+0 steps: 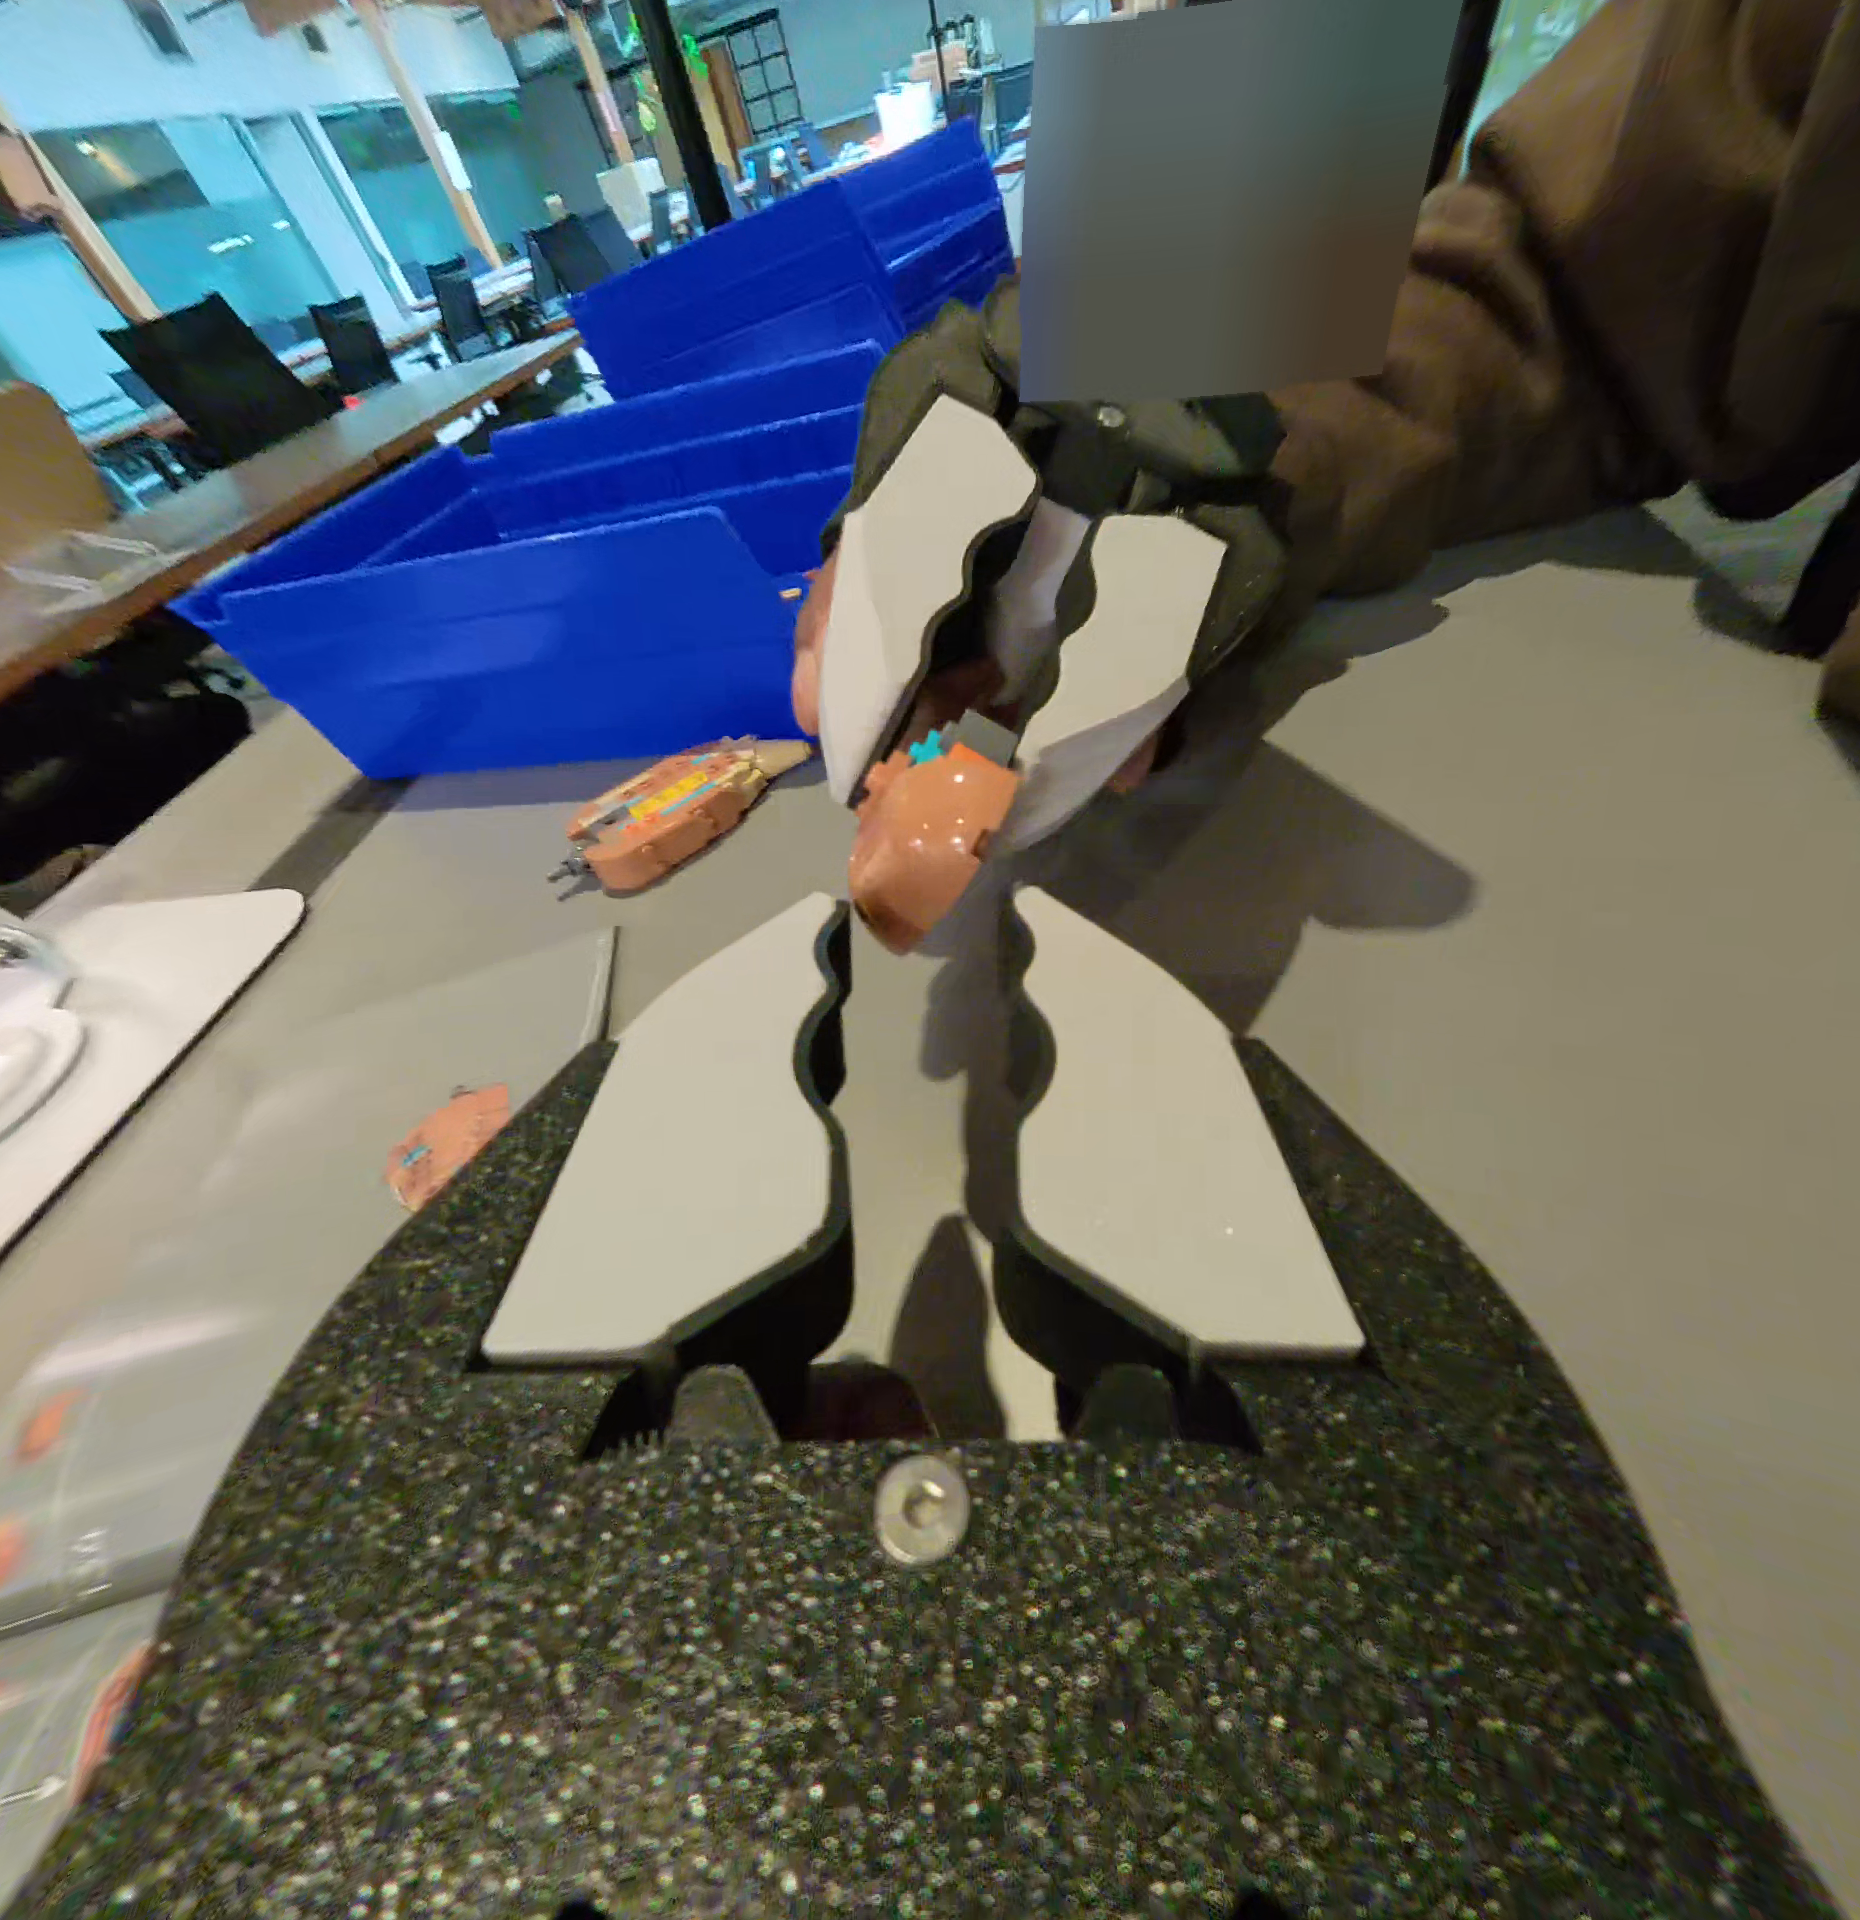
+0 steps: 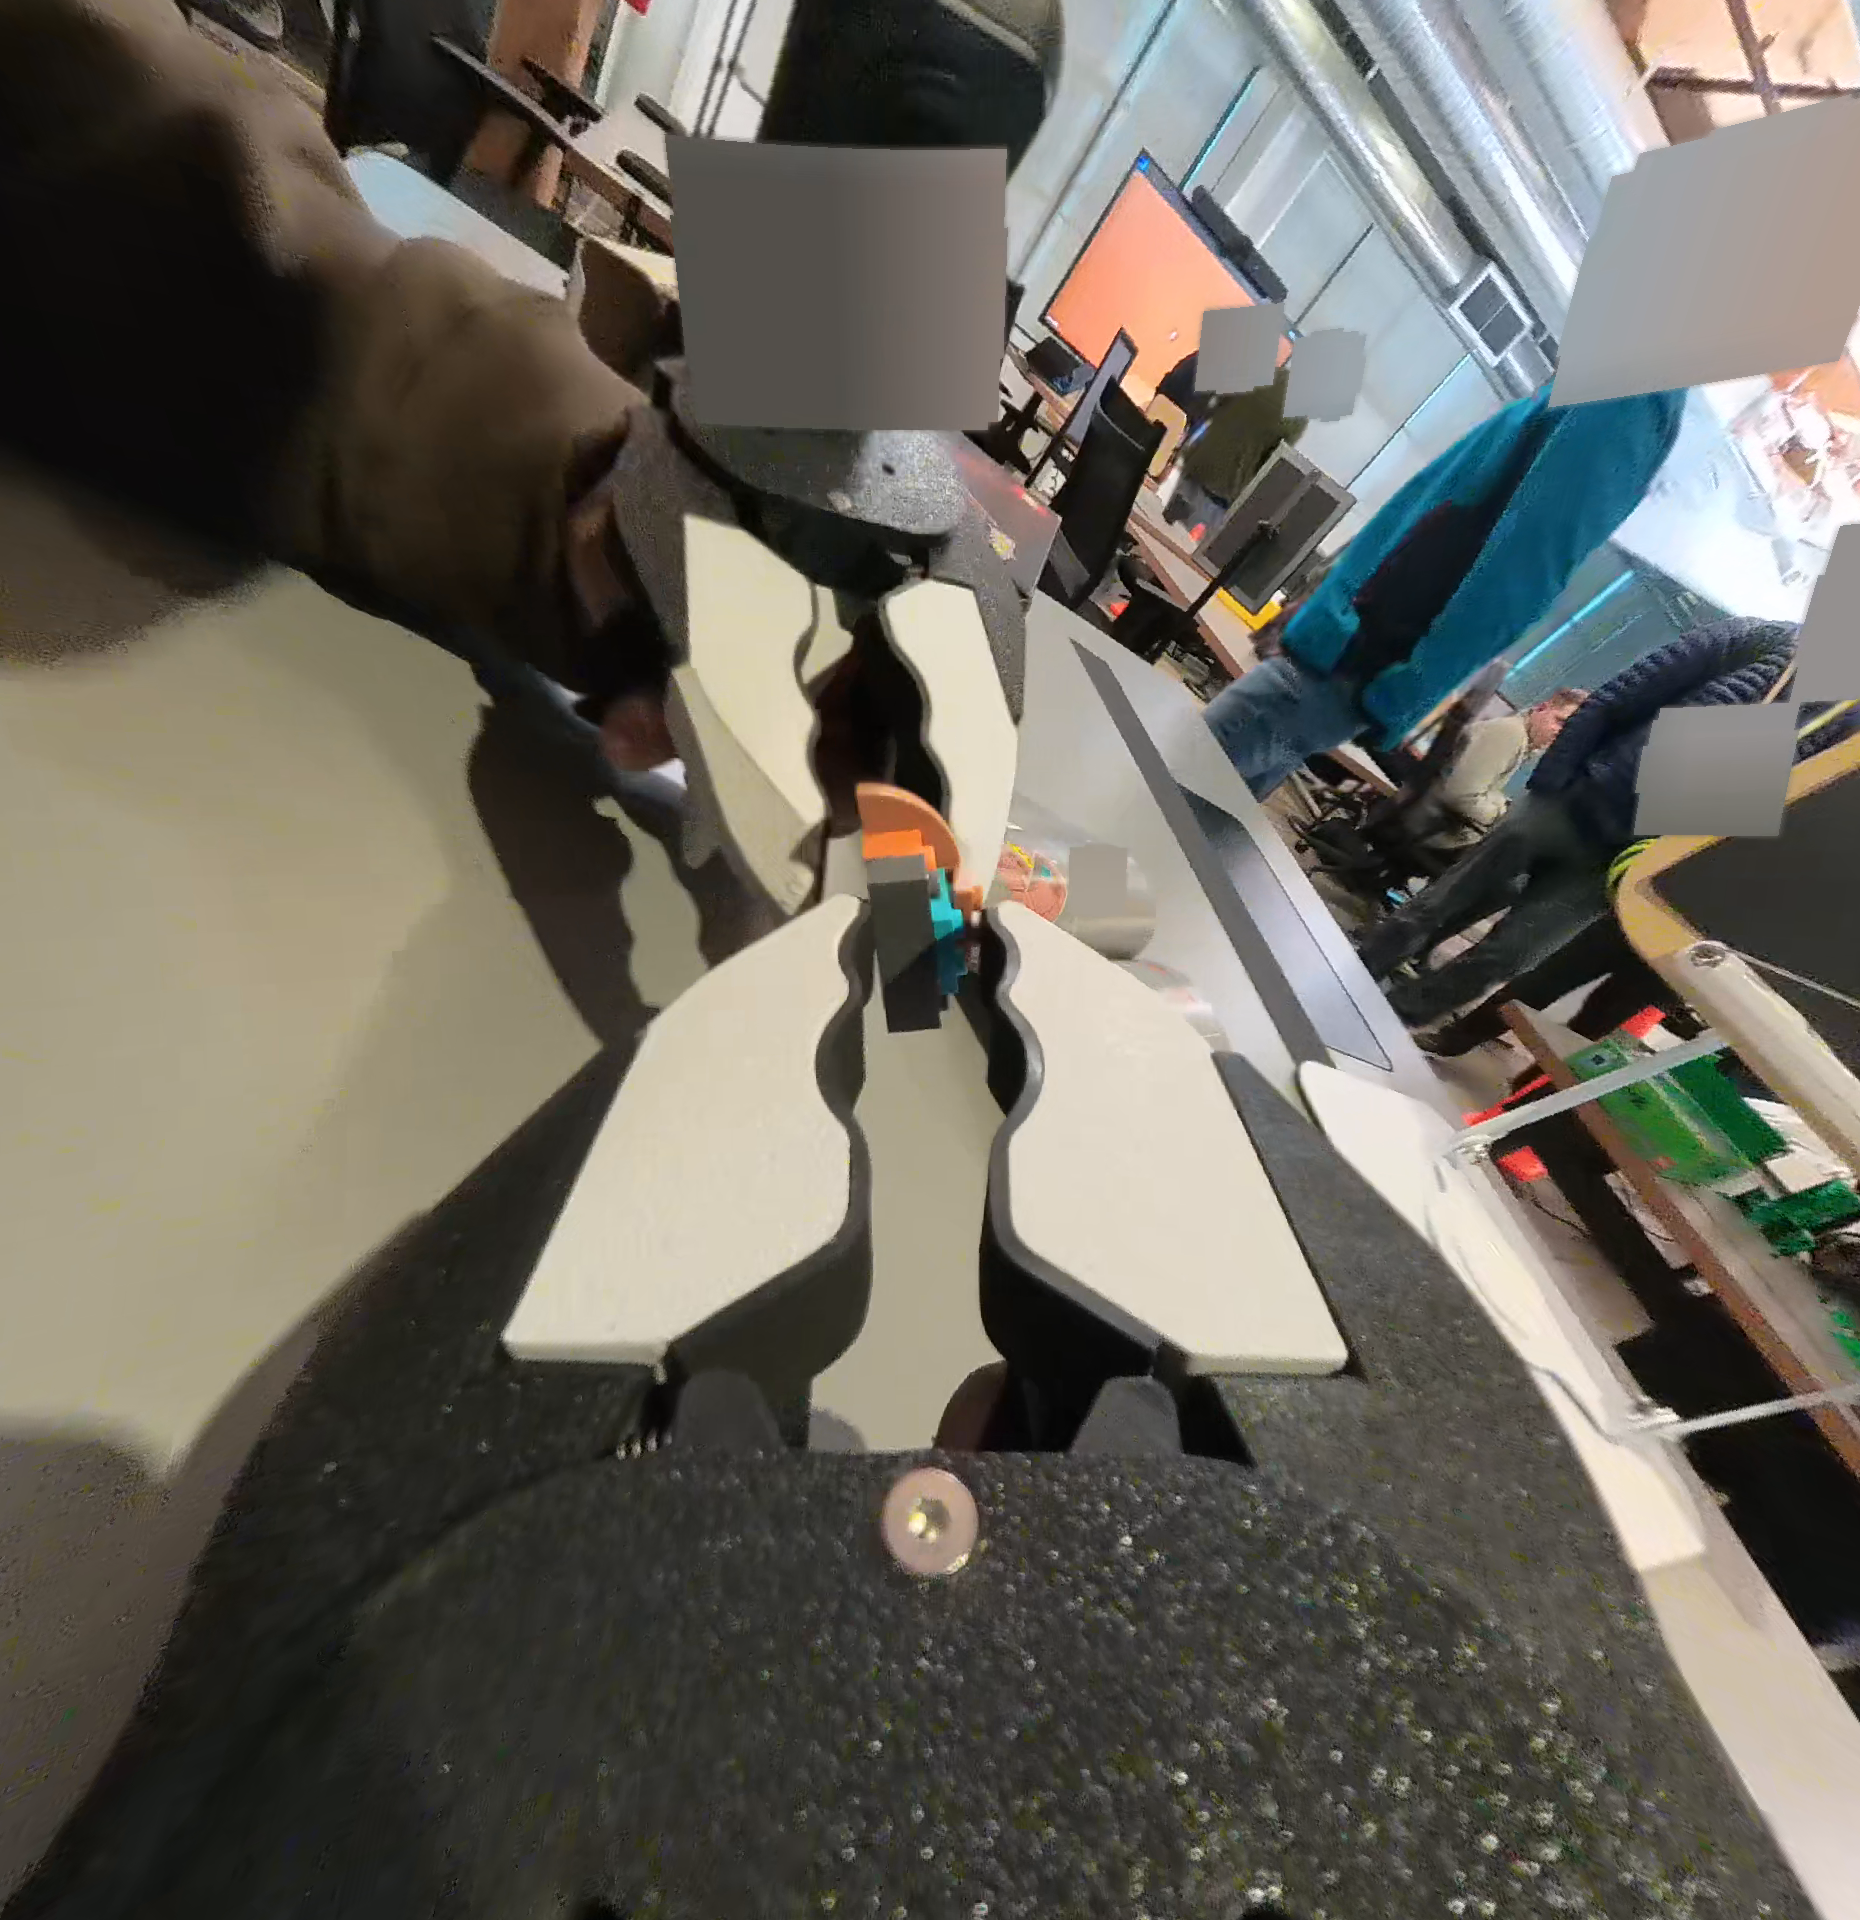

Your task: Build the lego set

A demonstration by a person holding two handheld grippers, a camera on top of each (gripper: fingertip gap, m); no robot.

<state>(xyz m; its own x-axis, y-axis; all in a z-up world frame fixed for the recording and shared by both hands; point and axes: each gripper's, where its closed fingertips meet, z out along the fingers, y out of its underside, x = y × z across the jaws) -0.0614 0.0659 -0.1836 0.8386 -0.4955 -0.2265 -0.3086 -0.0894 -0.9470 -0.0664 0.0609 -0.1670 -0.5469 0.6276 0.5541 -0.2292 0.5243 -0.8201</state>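
A small lego sub-assembly (image 1: pixel 926 831) with a rounded salmon end and grey and teal bricks hangs above the grey table (image 1: pixel 1528 935). My right gripper (image 1: pixel 936 790) comes in from the upper right and is shut on its grey and teal end, which also shows in the right wrist view (image 2: pixel 905 956) between its own tips (image 2: pixel 926 914). My left gripper (image 1: pixel 931 904) faces it, and its tips close on the salmon end (image 2: pixel 905 821). In the right wrist view the left gripper (image 2: pixel 895 873) is seen head-on.
A larger salmon lego assembly (image 1: pixel 677 821) lies on the table in front of blue bins (image 1: pixel 510 623). A small salmon piece (image 1: pixel 448 1143) lies at the left, near a white board (image 1: pixel 126 987) and clear bags (image 1: pixel 32 1507). People stand beyond the table edge (image 2: pixel 1477 582). Only a small space, under 4 cm, lies between the two pairs of fingers. Left tips and right tips are each some 20 cm from the larger salmon lego assembly (image 1: pixel 677 821).
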